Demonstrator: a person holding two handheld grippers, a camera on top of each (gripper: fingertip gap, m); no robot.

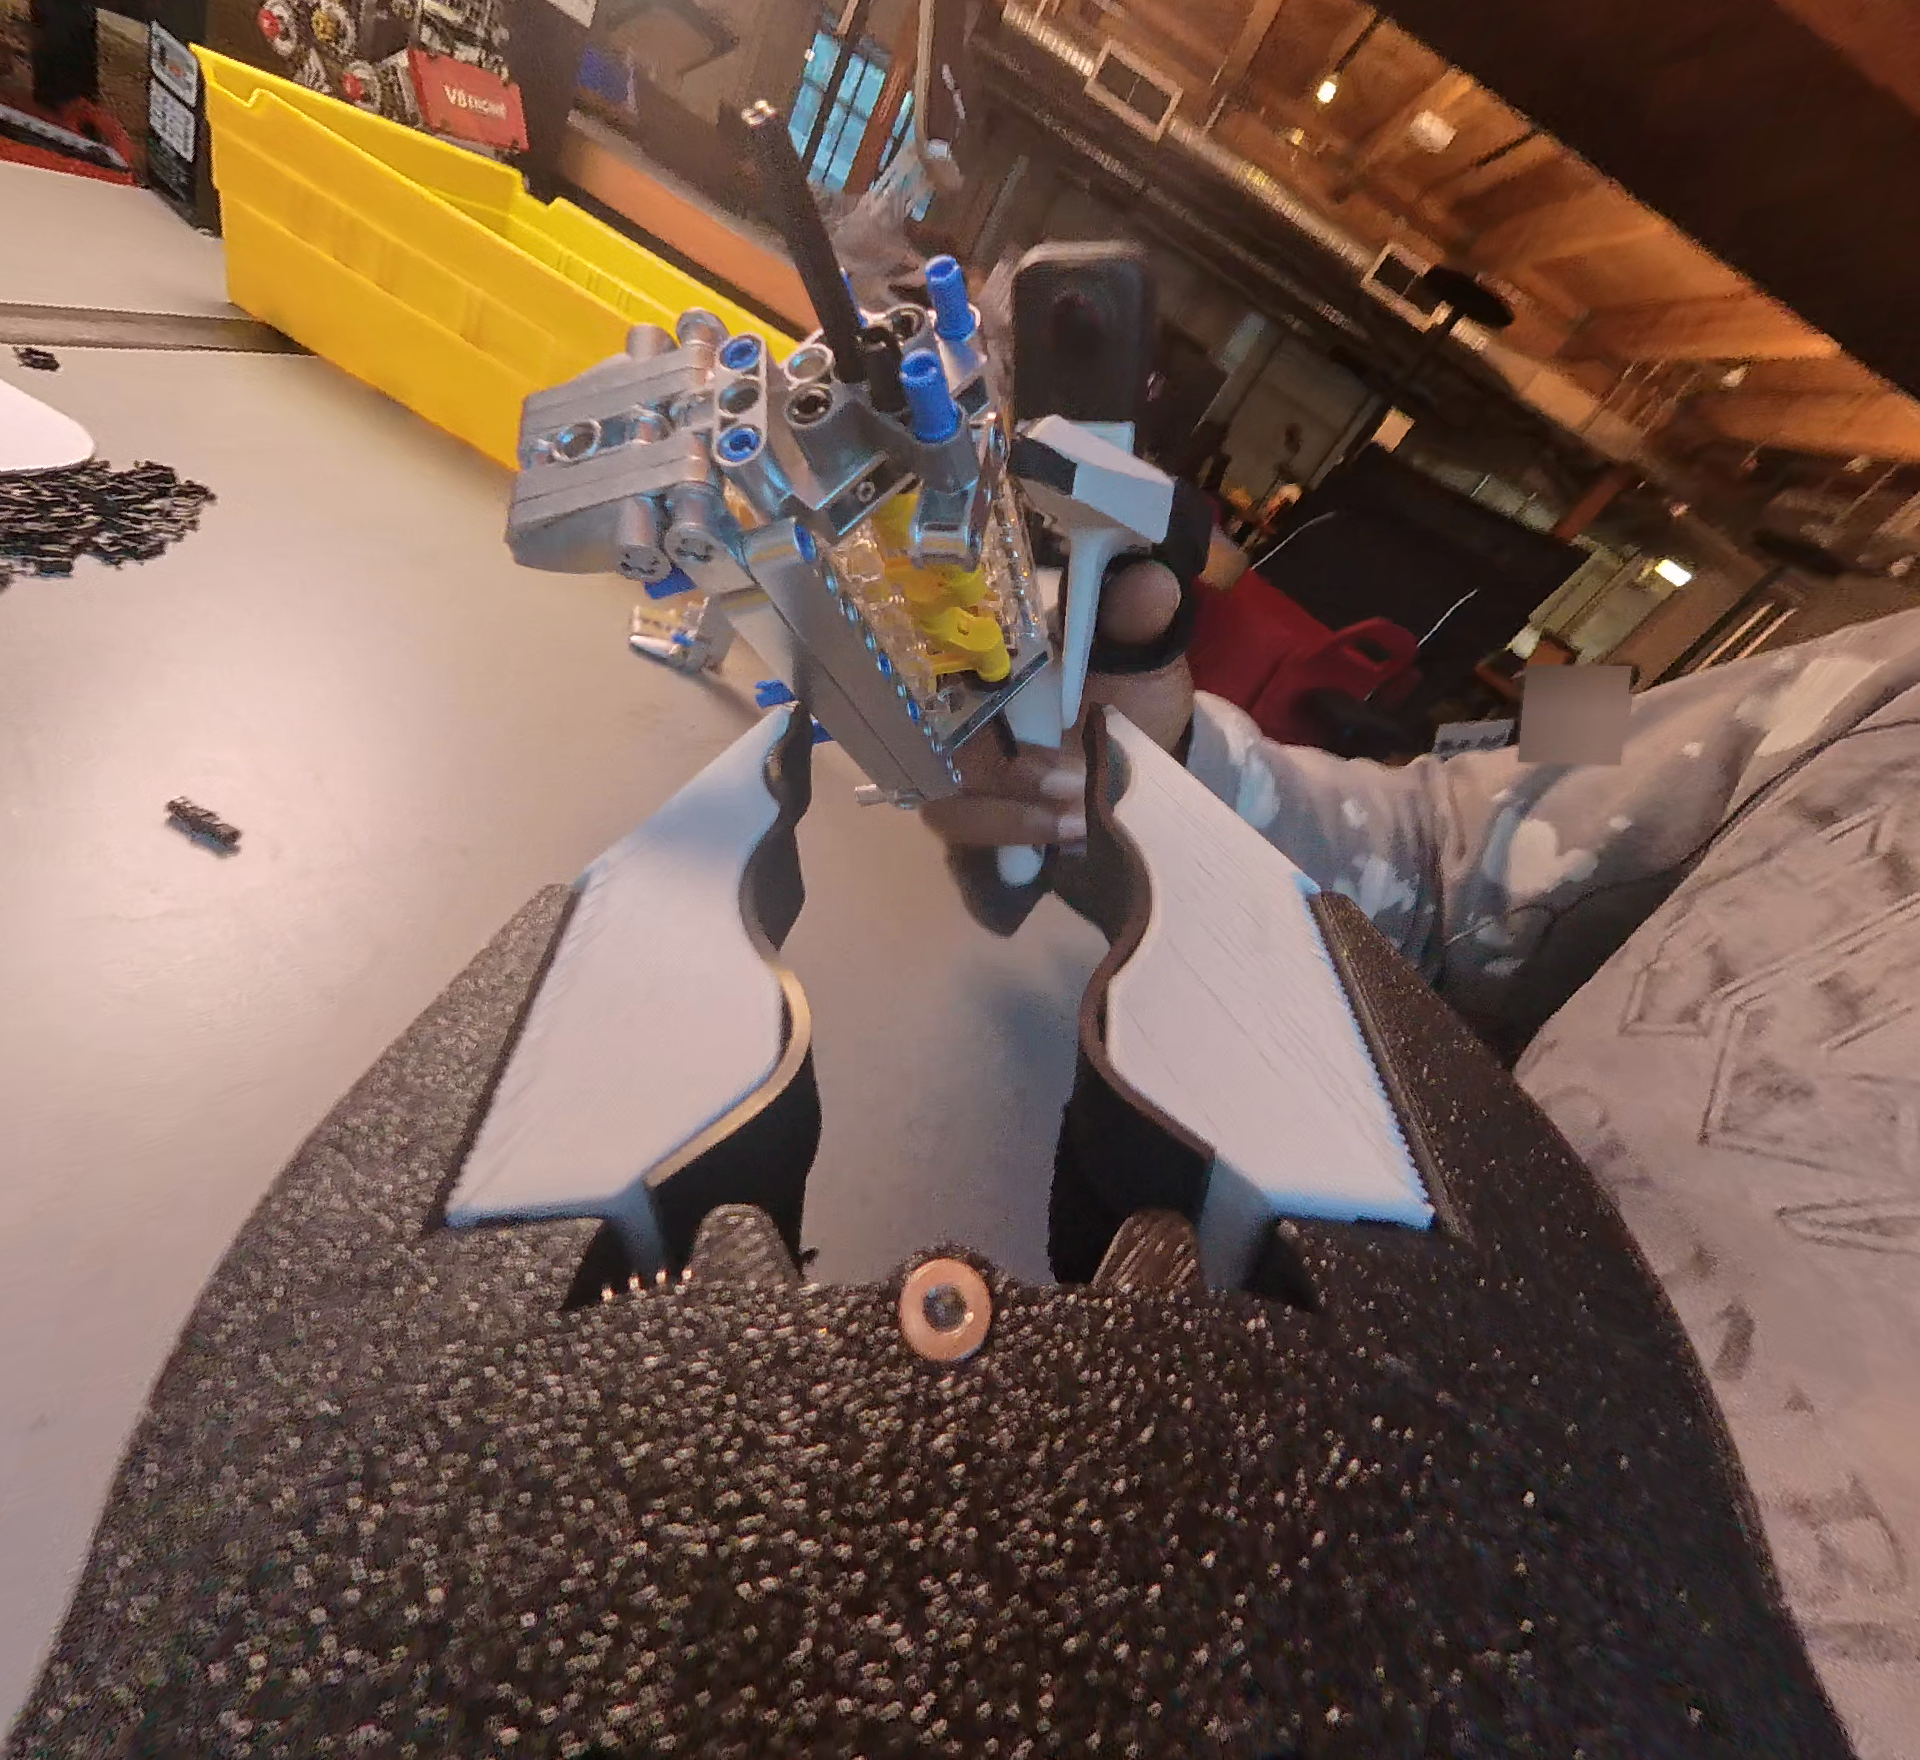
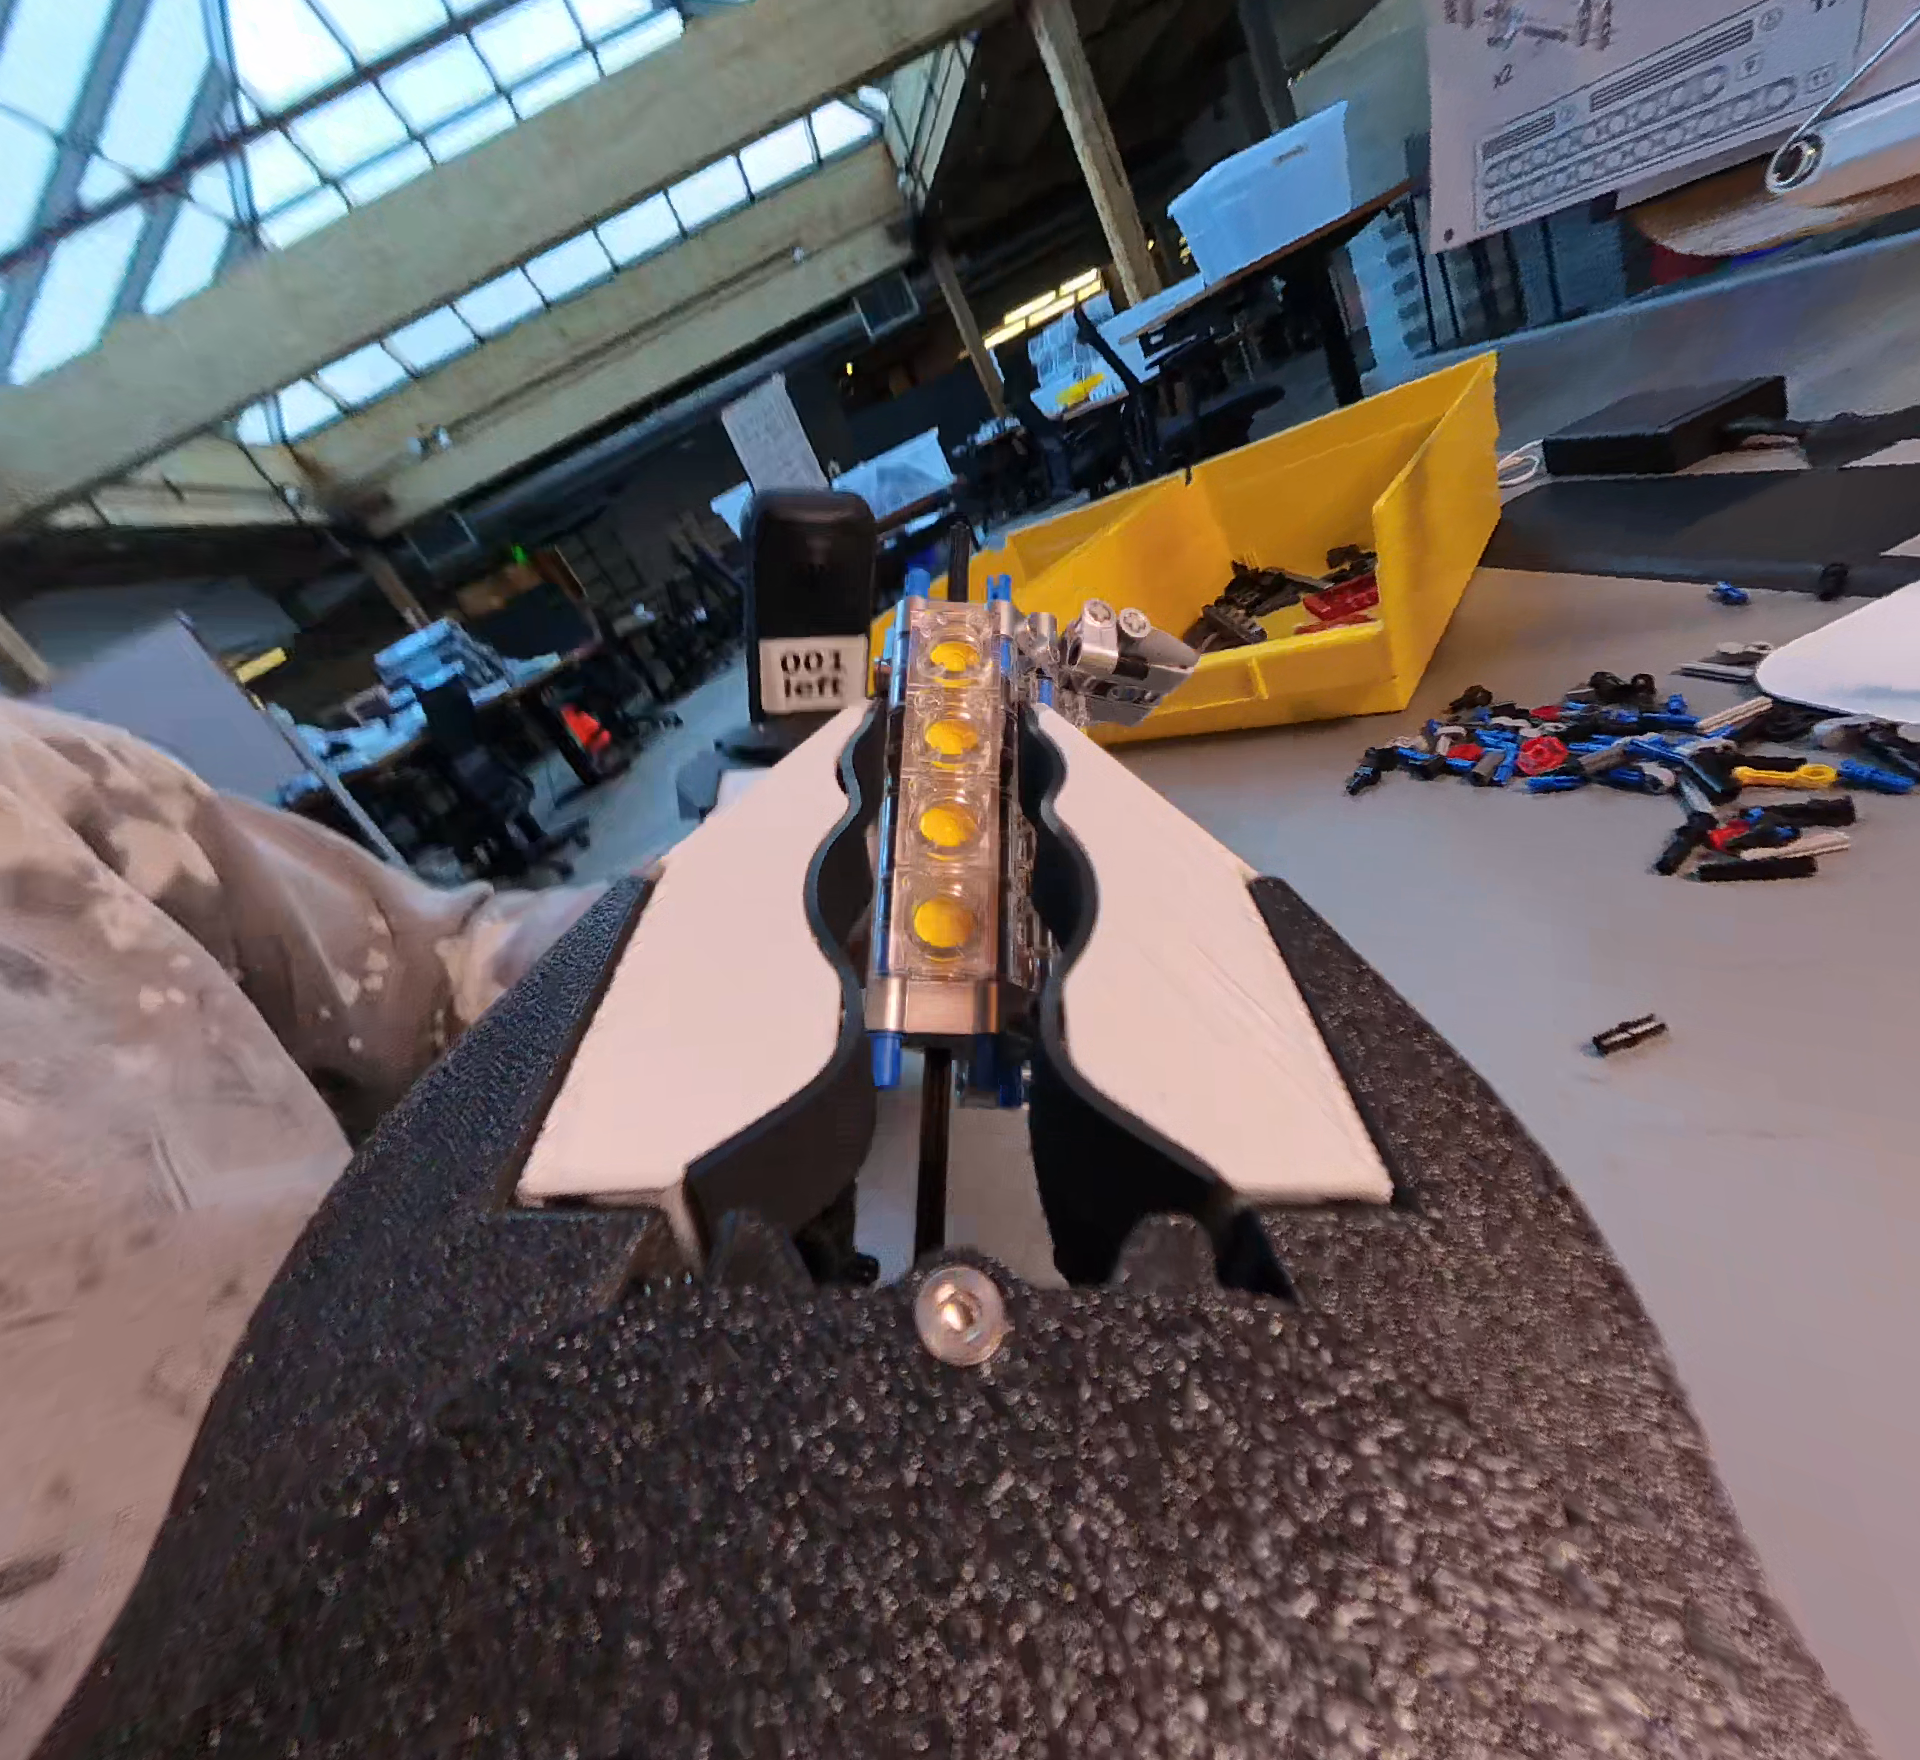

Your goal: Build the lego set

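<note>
The right gripper [image 2: 951,837] clamped the brick model [image 2: 940,817] above the desk [image 2: 1558,1035]. The left gripper [image 1: 940,754] hung open, empty, nearby. A loose clamp might have dropped the model among scattered pieces [image 2: 1621,775].

Yellow bin [image 1: 343,256] cut off left.

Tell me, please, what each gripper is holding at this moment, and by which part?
The right gripper is shut on the brick engine assembly, clamping the long sides of its clear block of yellow pistons. The left gripper is open and holds nothing.
</note>
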